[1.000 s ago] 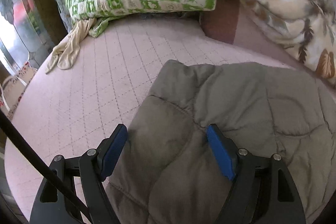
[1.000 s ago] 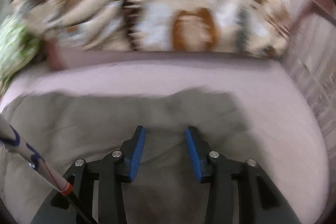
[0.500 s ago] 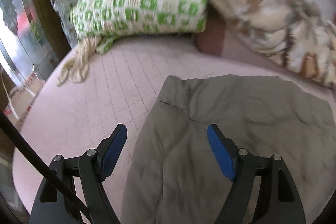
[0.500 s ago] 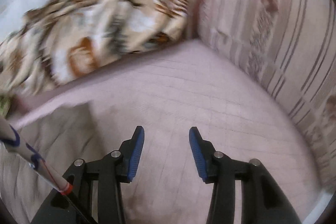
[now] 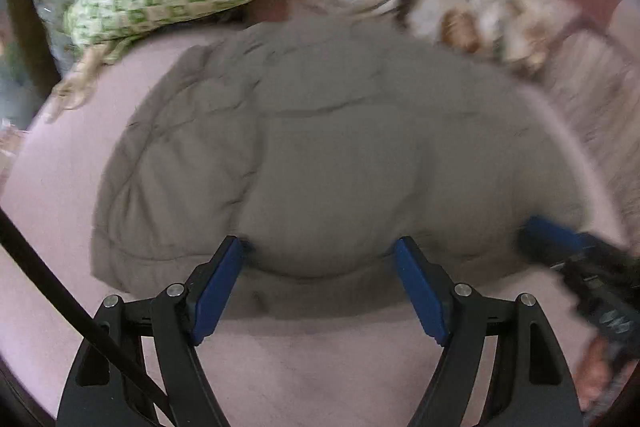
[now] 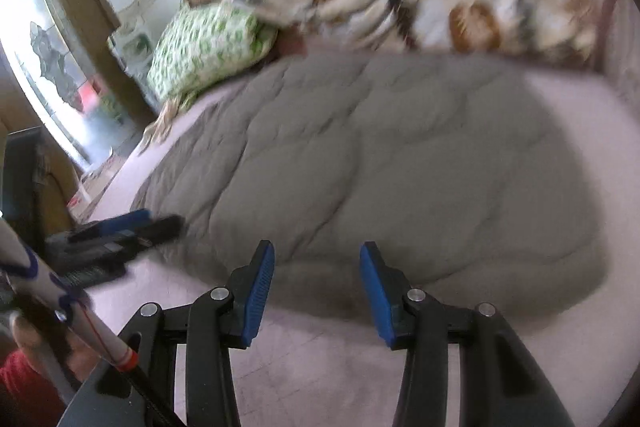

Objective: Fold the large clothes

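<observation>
Both wrist views look steeply down, close, sharing the grey garment (image 5: 320, 147) (blurred).

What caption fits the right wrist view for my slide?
Right gripper, open and empty, at the near edge of a grey quilted garment on a pink bed.

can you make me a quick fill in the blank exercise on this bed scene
1. The quilted garment lying on the bed is ____ in colour.
2. The pillow beyond it has a white and ____ pattern.
3. Both jaws of the left hand-held gripper are ____, with nothing pinched between them.
4. The sheet under the garment is pale ____.

Missing words: grey; green; open; pink
</observation>
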Motion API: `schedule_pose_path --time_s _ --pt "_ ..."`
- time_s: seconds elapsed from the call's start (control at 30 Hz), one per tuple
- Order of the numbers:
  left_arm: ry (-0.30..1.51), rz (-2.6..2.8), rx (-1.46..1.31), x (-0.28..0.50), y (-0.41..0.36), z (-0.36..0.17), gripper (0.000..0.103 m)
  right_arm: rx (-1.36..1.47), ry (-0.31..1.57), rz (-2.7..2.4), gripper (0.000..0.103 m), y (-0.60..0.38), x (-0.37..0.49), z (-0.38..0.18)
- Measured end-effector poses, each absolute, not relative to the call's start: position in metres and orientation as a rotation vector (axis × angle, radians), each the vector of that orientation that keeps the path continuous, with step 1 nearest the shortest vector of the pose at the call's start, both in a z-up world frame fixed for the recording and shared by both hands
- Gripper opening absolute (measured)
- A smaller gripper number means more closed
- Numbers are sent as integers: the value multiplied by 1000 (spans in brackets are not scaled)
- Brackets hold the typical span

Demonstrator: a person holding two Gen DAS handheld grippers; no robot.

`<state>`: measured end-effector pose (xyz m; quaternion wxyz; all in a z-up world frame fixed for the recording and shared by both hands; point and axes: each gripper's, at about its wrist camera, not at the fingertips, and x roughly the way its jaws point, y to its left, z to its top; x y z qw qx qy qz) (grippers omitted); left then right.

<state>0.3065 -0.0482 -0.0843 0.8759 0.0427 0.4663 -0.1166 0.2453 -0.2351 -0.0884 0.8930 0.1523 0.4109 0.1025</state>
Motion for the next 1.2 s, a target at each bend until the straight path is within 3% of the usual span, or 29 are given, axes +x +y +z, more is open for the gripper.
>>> schedule_pose_path --time_s 0.1,0.37,0.43,0.5,0.6,0.8,1.2 --pt "968 -189 50 313 -24 -86 78 280 860 132 34 -247 248 -103" --pt "1011 19 -100 343 98 -97 79 419 876 -75 21 -370 235 -116" --pt "1025 16 -124 347 112 -97 83 507 888 -68 5 -396 232 -122" --pt "1015 57 -84 349 112 -93 83 506 891 -118 5 -408 229 -119" --pt "985 92 -33 349 109 -75 80 420 876 -218 19 -399 220 -97" --pt "937 71 -9 357 81 -53 80 294 784 -122 36 -338 231 -54" --pt "992 99 53 381 60 -95 81 172 933 -132 40 -265 316 -119"
